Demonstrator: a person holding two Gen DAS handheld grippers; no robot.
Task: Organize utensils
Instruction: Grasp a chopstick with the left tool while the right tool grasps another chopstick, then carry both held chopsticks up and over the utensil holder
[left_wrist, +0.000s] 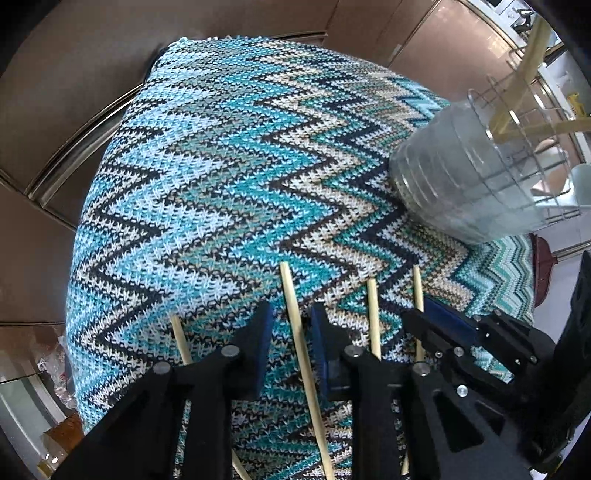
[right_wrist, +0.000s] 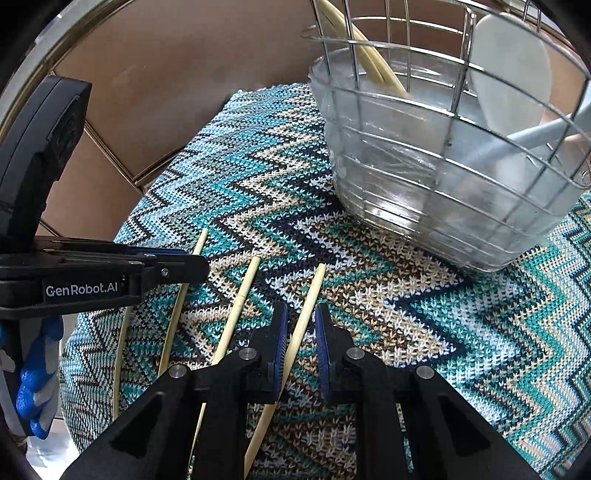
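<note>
The surface is covered by a knitted zigzag cloth (left_wrist: 207, 177) in teal, white and dark blue. On it stands a wire basket (right_wrist: 480, 155) with a clear plastic liner, holding a few pale chopsticks (right_wrist: 373, 66) and a white spoon (right_wrist: 509, 70) that lean against its rim.

Near the basket, on the cloth, lie several loose bamboo chopsticks side by side. The right gripper (right_wrist: 300, 343) points down at the one closest to the basket (right_wrist: 308, 314); its jaws are nearly together with that stick between the blue pads, though whether the pads press it cannot be told.

The left gripper (left_wrist: 288, 336) is farther from the basket, over another chopstick (left_wrist: 295, 317), jaws likewise drawn close around it, with contact unclear. Two more chopsticks (left_wrist: 373, 314) lie between this stick and the basket, and one (left_wrist: 179, 339) lies beyond it on the far side.

A blue-gloved hand (right_wrist: 33, 380) holds the left gripper.
</note>
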